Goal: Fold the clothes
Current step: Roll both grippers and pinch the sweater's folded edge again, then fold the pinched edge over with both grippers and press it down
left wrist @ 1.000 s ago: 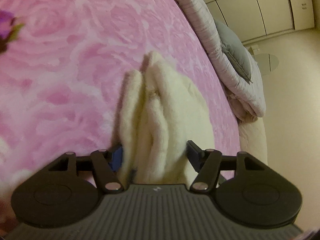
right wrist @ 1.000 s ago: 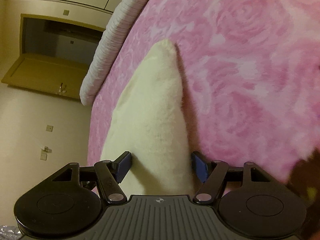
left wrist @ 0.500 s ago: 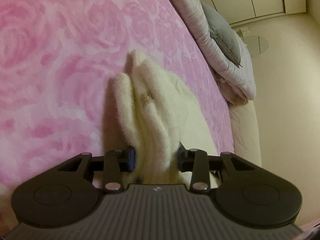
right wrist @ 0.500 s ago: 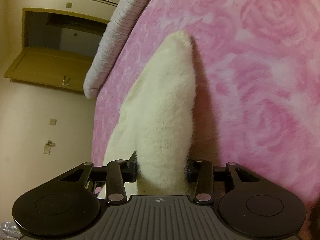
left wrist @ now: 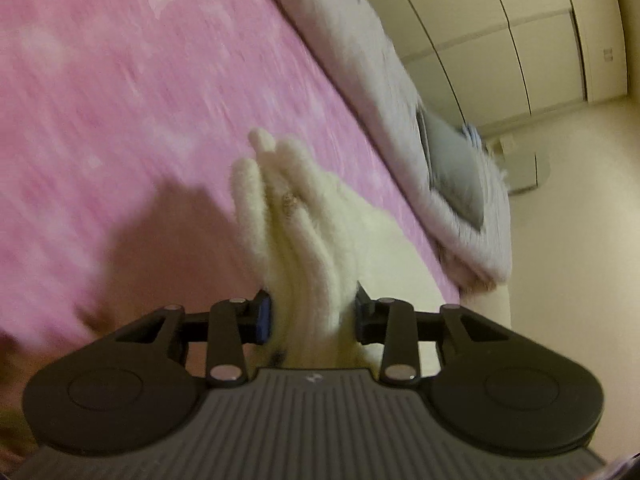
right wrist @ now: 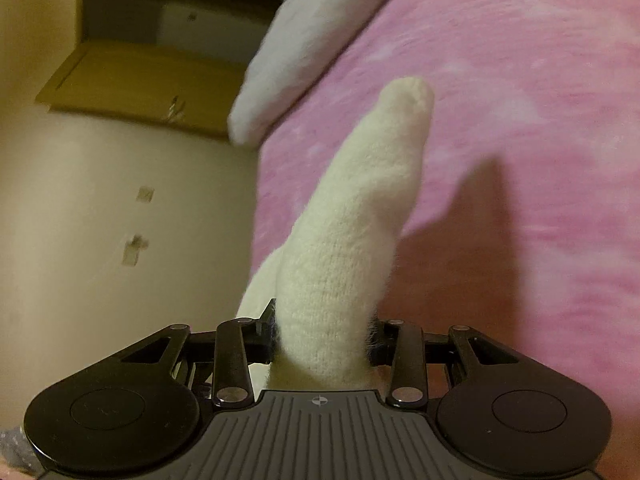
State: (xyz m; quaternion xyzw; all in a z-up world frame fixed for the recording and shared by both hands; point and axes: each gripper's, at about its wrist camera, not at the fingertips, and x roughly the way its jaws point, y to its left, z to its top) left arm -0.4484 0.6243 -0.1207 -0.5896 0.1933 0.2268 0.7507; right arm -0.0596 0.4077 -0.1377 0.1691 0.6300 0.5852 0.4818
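Clamping a bunch of cream knit [left wrist: 308,280] between its blue-padded jaws, the left gripper [left wrist: 311,316] holds the cloth raised over the pink bedspread [left wrist: 120,80], where it throws a shadow. The right gripper [right wrist: 323,336] is likewise closed on a rolled length of the knit [right wrist: 360,208], which rises to a blunt tip above the spread [right wrist: 520,120]. Both views are smeared by motion, so what kind of garment it is stays unclear. Beyond, a pale duvet [left wrist: 400,92] runs along the bed's far edge with a grey cushion [left wrist: 452,172] on it; cabinets [left wrist: 520,40] stand behind.
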